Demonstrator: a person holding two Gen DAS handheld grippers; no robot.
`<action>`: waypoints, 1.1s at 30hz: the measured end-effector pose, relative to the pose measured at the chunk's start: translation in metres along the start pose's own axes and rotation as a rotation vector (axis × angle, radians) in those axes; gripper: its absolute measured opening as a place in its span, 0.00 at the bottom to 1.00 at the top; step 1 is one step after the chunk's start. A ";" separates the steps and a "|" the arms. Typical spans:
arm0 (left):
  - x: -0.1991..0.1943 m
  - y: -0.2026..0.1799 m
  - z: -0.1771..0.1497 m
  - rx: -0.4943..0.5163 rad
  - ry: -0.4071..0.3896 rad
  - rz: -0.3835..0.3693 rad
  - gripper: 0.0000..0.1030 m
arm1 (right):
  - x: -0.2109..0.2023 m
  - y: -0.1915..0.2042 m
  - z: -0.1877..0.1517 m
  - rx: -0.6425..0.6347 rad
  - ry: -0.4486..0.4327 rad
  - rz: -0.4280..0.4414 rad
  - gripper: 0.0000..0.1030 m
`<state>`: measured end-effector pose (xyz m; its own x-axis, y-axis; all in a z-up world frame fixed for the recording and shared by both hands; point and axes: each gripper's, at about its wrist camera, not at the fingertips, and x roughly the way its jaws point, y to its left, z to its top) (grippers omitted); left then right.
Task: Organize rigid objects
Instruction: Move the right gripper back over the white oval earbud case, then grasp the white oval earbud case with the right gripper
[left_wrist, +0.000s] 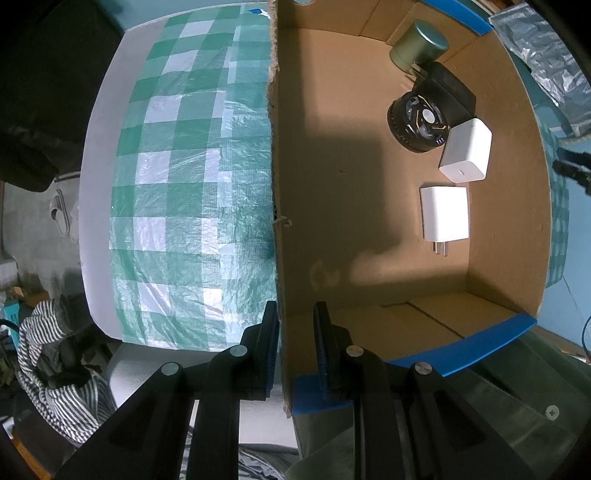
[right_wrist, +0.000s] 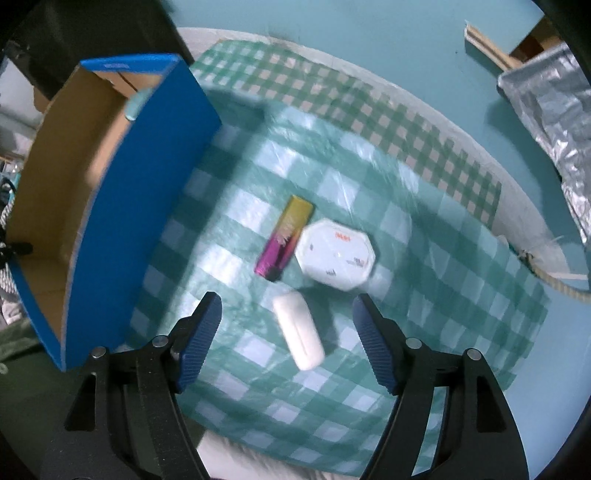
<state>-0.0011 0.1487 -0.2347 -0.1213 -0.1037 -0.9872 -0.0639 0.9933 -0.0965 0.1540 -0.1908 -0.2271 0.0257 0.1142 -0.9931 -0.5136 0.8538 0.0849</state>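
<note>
Left tongs (left_wrist: 295, 317) clench the cardboard box (left_wrist: 369, 221) wall at 6 o'clock. Right tongs (right_wrist: 286, 314) stand released over the counter (right_wrist: 369, 177). Box holds five items: two white chargers (left_wrist: 444, 213), one green tin (left_wrist: 419, 44), two black pieces. Counter carries three: white capsule (right_wrist: 298, 334), octagonal case (right_wrist: 338, 253), pink-gold tube (right_wrist: 284, 236) at 12 o'clock.

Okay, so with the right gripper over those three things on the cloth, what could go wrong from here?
1. The right gripper is open over the white capsule, which lies slanted between its fingers and could twist or roll away.
2. The pink-and-gold bar and white octagonal case sit close by and could get bumped.
3. The left gripper pinches the cardboard box wall; a tug could shift the box.
</note>
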 end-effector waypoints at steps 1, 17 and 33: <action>0.000 0.000 0.000 -0.001 0.000 0.000 0.18 | 0.004 -0.002 -0.002 -0.004 0.005 0.000 0.72; -0.001 0.000 -0.002 -0.002 0.000 0.003 0.18 | 0.061 -0.006 -0.035 -0.055 0.053 -0.019 0.72; -0.005 -0.002 -0.001 0.004 -0.008 0.002 0.18 | 0.075 0.006 -0.041 0.002 0.065 -0.045 0.25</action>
<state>-0.0017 0.1470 -0.2294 -0.1138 -0.1009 -0.9884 -0.0599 0.9937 -0.0946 0.1180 -0.1975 -0.3048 -0.0066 0.0427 -0.9991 -0.5115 0.8583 0.0400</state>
